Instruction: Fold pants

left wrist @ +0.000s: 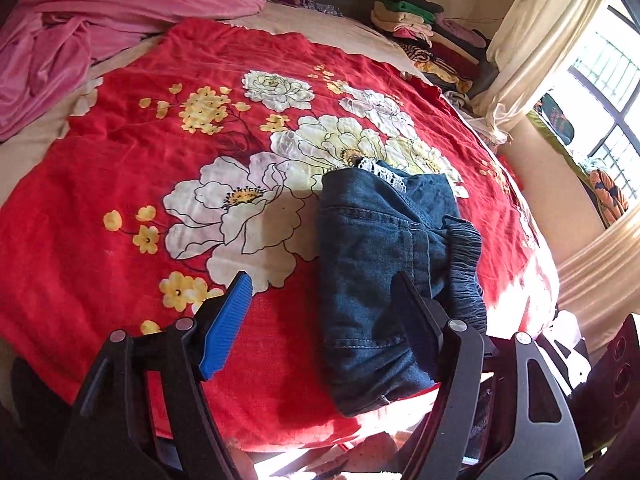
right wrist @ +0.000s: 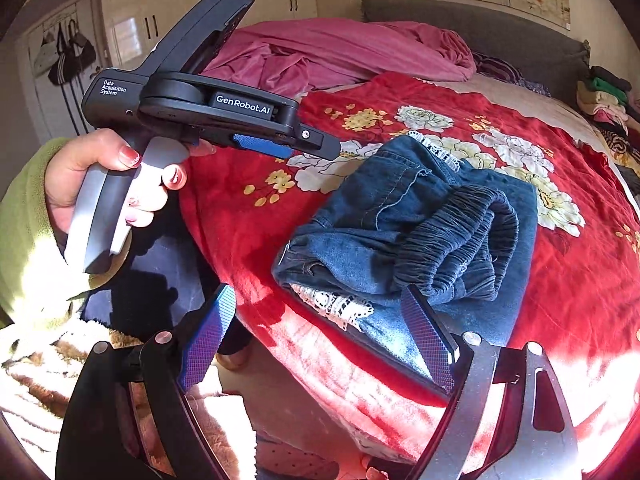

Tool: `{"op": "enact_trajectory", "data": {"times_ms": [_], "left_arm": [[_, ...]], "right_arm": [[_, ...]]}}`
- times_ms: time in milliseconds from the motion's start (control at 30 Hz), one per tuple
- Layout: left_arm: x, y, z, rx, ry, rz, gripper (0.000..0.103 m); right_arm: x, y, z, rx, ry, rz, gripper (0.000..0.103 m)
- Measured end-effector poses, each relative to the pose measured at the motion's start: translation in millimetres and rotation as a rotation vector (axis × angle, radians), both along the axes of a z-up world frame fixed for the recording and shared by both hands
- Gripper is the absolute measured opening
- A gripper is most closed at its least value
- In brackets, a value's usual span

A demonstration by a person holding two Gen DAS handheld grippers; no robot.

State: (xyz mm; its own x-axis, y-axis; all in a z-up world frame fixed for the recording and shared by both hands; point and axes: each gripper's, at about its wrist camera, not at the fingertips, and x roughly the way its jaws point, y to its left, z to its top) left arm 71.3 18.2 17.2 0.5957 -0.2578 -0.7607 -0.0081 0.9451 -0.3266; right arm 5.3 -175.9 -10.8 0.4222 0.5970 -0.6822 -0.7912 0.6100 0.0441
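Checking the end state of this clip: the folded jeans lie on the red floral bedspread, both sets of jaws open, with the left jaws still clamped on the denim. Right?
Not quite. The left gripper holds nothing: the left wrist view shows its jaws apart, with nothing pinched between them. The rest stands: the folded jeans lie on the red floral bedspread, and the right gripper is open too.

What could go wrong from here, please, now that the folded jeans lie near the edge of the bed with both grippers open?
1. The jeans lie close to the edge of the red floral blanket; a nudge could perhaps tip them off the bed.
2. The elastic waistband sits bunched and loose on top, so the fold may spring open.
3. The right gripper hangs open close to the white lace trim, which might snag on a finger.
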Motion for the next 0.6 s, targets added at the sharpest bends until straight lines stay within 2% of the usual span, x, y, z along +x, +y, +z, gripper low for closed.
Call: {"op": "enact_trajectory", "data": {"times_ms": [133,233,267,367,433,467,600], "left_arm": [[8.3,0.7,-1.9,-0.009,0.022,-0.027,0.067],[16.3,-5.8,-2.9,-0.029,0.035,-0.072,0.067],[18.9,-8.7,-3.1,-0.028,0.037,-0.085,0.066],[23.5,-15.6,-3.3,-0.032,0.041,-0.114,0.044],[24.4,-19.2,-4.8,-0.054,0.045,-0.141,0.037],[24.3,-21.4,-6.1,-0.054,0.049,-0.149,0.03],[29.8,-27.9,-10.4,-0.037,0.07,-0.167,0.027]], "right_arm": [[-3.7,8.6,-1.0,-0.048,-0.078,0.014,0.082],[0.3,11.3,-2.6,-0.069,-0.091,0.016,0.071],[1.3,11.5,-2.9,-0.072,-0.092,0.02,0.07],[2.3,13.5,-3.0,-0.096,-0.114,0.029,0.064],[0.7,15.7,-1.7,-0.105,-0.143,0.046,0.063],[-0.3,17.6,-1.6,-0.108,-0.15,0.062,0.062],[-0.7,31.5,-6.3,-0.181,-0.212,0.131,0.06]]}}
